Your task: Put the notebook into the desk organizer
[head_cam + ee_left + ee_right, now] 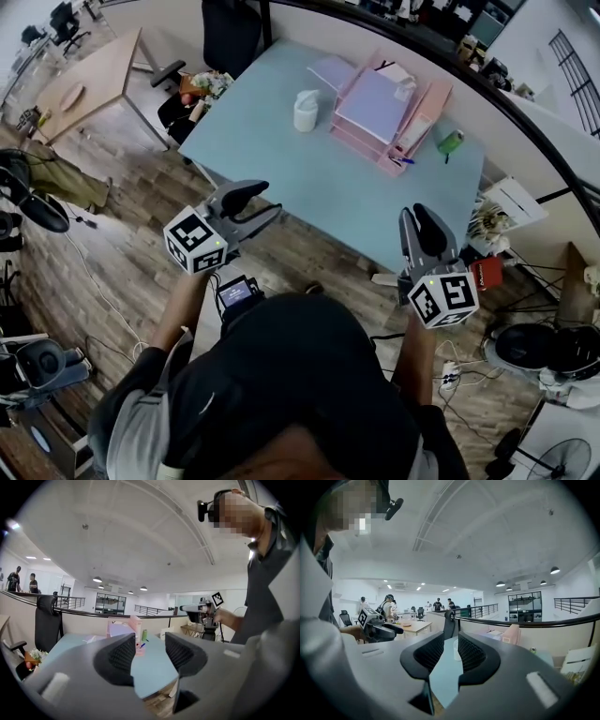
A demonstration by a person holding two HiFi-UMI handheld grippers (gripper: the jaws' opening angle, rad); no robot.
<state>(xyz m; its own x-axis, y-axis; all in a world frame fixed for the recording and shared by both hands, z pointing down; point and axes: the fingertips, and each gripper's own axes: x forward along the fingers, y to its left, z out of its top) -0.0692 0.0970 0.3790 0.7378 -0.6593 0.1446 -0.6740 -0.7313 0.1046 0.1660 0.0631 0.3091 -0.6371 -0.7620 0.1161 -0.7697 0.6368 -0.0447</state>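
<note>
jaws parted, empty; blue desk (309, 178), wood floor (141, 192)

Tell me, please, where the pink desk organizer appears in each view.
Head view: the desk organizer sits upper right of centre.
Left gripper view: desk organizer left of centre, just below mid-height.
Right gripper view: desk organizer right of centre, just below mid-height.
Shared landmark: the light blue table it stands on.

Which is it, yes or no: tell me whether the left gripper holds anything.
No, the left gripper has its jaws apart, with only the blue table showing between them.
</note>
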